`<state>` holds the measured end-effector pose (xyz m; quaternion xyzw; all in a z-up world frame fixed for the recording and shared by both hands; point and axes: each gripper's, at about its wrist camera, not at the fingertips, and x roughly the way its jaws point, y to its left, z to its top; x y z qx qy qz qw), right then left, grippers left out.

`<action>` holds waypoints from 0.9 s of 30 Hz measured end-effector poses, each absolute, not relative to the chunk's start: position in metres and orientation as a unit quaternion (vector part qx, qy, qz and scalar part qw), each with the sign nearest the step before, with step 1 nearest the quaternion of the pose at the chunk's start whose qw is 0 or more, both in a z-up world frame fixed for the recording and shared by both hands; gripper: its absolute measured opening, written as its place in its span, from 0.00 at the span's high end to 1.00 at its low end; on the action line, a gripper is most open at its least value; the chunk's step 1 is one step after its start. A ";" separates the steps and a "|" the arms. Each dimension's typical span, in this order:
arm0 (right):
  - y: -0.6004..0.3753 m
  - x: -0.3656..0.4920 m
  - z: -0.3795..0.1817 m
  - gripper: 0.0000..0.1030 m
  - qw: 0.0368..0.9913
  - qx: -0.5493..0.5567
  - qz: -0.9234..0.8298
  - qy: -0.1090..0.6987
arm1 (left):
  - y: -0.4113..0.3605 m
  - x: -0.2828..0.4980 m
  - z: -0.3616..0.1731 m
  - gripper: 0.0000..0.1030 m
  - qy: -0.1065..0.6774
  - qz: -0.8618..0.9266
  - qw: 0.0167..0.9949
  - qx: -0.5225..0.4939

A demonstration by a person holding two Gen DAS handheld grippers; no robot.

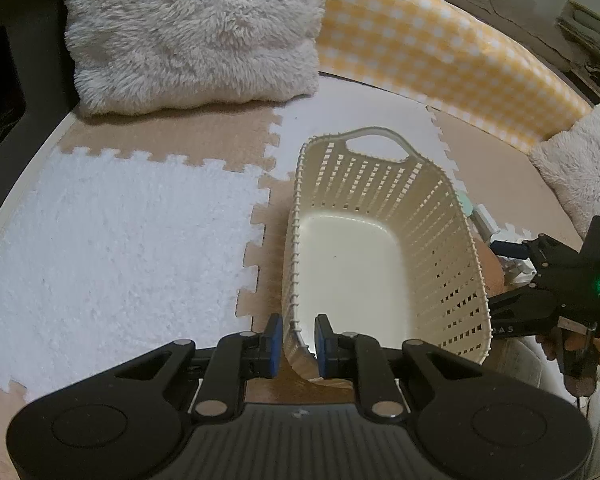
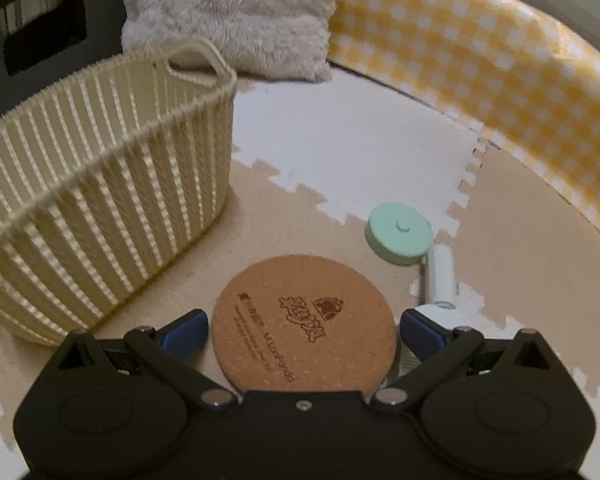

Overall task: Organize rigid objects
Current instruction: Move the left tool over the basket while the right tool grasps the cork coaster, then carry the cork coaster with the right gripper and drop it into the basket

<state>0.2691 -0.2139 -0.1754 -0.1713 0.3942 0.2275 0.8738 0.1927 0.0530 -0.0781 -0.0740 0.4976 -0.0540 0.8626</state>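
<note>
A cream slatted basket (image 1: 440, 240) stands on the foam mat, empty inside; it also shows at the left of the right wrist view (image 2: 100, 184). My left gripper (image 1: 296, 344) is shut on the basket's near rim, one pad on each side of the wall. My right gripper (image 2: 300, 330) is open, its fingers on either side of a round cork coaster (image 2: 304, 324) lying flat on the mat. A mint green round lid (image 2: 400, 234) and a white cylindrical object (image 2: 440, 276) lie just beyond the coaster, to the right.
A fluffy grey cushion (image 1: 196, 36) leans at the back, with a yellow checked bolster (image 1: 440, 60) along the right side. A second fluffy cushion (image 1: 580, 168) sits far right. The floor is white and beige puzzle mats (image 1: 120, 248).
</note>
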 end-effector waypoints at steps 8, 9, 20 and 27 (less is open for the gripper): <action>-0.211 0.272 -0.174 0.03 0.872 -0.167 0.222 0.404 | 0.052 0.193 -0.079 0.86 0.496 -0.055 0.863 -0.077; -0.210 0.272 -0.173 0.03 0.871 -0.169 0.222 0.404 | 0.052 0.193 -0.079 0.86 0.496 -0.055 0.863 -0.077; -0.228 0.263 -0.133 0.04 0.911 -0.104 0.169 0.362 | 0.054 0.192 -0.079 0.88 0.492 -0.047 0.866 -0.080; -0.227 0.242 -0.076 0.04 0.939 -0.020 0.156 0.307 | 0.060 0.191 -0.078 0.90 0.486 -0.033 0.868 -0.090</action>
